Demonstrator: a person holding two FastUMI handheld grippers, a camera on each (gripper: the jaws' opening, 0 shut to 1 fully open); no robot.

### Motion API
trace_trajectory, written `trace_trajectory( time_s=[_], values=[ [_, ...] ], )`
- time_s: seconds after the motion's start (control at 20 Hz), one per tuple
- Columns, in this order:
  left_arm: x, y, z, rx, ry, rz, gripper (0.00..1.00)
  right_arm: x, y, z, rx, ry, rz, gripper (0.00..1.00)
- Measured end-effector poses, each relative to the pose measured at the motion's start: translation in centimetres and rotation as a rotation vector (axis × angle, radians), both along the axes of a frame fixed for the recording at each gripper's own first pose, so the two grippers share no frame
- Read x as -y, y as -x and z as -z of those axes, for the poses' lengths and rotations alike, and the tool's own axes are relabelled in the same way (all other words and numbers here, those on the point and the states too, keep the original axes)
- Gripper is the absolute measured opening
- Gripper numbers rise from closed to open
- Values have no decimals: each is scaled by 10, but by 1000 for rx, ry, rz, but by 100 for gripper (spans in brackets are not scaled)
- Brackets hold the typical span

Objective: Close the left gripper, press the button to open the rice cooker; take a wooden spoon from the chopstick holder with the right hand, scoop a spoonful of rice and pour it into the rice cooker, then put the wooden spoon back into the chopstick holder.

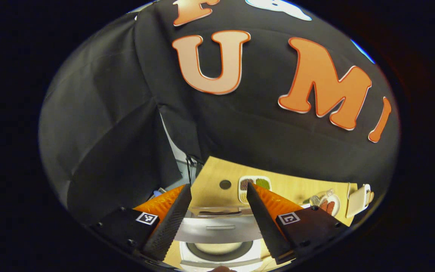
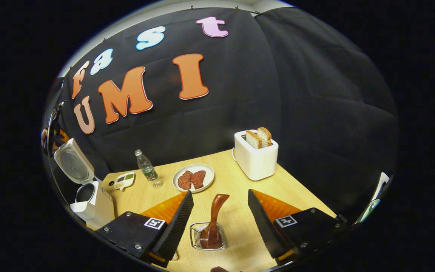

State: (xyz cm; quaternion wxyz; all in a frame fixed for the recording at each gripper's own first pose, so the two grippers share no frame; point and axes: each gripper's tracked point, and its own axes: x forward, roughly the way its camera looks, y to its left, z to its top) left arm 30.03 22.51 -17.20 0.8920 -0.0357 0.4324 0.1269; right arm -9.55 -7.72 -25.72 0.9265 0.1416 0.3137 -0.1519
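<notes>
- In the left gripper view, the left gripper (image 1: 218,202) has its jaws spread wide and holds nothing; no finger touches anything.
- It hangs above the rice cooker (image 1: 219,241), pointing across the wooden table (image 1: 296,187). The cooker's lid (image 1: 217,226) stands raised, and the pot inside is open to view.
- Past the cooker lie a small divided dish (image 1: 254,184), a plate of meat (image 1: 329,204) and a white toaster (image 1: 358,200) at the far right.
- In the right gripper view, the rice cooker (image 2: 87,200) sits at the table's left edge with its lid (image 2: 73,162) tipped up.
- Further right stand a water bottle (image 2: 146,169), the plate of meat (image 2: 193,177) and a toaster (image 2: 256,156) with two bread slices.
- The right gripper (image 2: 220,204) is also wide open and empty, tilted down over the table.
- Between its fingers, untouched, the wooden spoon (image 2: 214,219) stands in the wire chopstick holder (image 2: 207,236).
</notes>
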Motion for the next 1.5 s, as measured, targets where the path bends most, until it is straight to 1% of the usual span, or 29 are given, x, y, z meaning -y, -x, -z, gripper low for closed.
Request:
trace_trajectory(
  time_s=[0.1,0.15,0.25,0.4,0.55,0.6,0.65,0.7,0.75,0.8,0.85,0.95,1.05,1.15,1.2,1.3,1.4,1.5],
  values=[
    [8,42,21,-143,5,-40,100,-10,-7,-1,10,-10,-33,90],
    [18,59,36,-184,28,-48,100,-14,-12,-2,15,-12,-49,90],
    [25,87,62,-238,21,-32,100,-23,-19,-4,21,-18,-87,90],
    [37,135,99,-358,57,-50,99,-36,-33,-3,27,-20,-143,90],
    [44,169,145,-451,99,-89,100,-50,-46,-6,38,-33,-185,90],
    [44,177,156,-479,113,-109,100,-54,-49,-5,38,-36,-200,90],
    [43,179,156,-481,121,-132,100,-59,-52,-6,40,-38,-215,90],
    [40,173,158,-434,106,-139,100,-63,-56,-6,40,-36,-227,90],
    [43,180,161,-458,116,-165,100,-69,-59,-8,45,-38,-244,90],
    [43,178,157,-422,100,-162,100,-73,-63,-9,47,-37,-257,90],
    [45,180,157,-425,96,-152,100,-79,-66,-10,52,-40,-275,90],
    [43,179,153,-378,85,-169,100,-92,-70,-13,58,-45,-310,90],
    [45,180,157,-323,57,-155,100,-108,-76,-14,63,-54,-350,90],
    [46,178,154,-238,23,-130,100,-124,-83,-17,72,-61,-388,90],
    [39,176,147,-188,3,-118,100,-131,-87,-20,85,-62,-404,90],
    [46,179,143,-100,5,-102,100,-144,-98,-30,119,-55,-427,90],
    [53,181,122,24,1,-81,100,-154,-110,-44,163,-36,-446,90],
    [55,180,87,160,-52,-48,100,-163,-123,-64,226,3,-454,90]
  ],
)
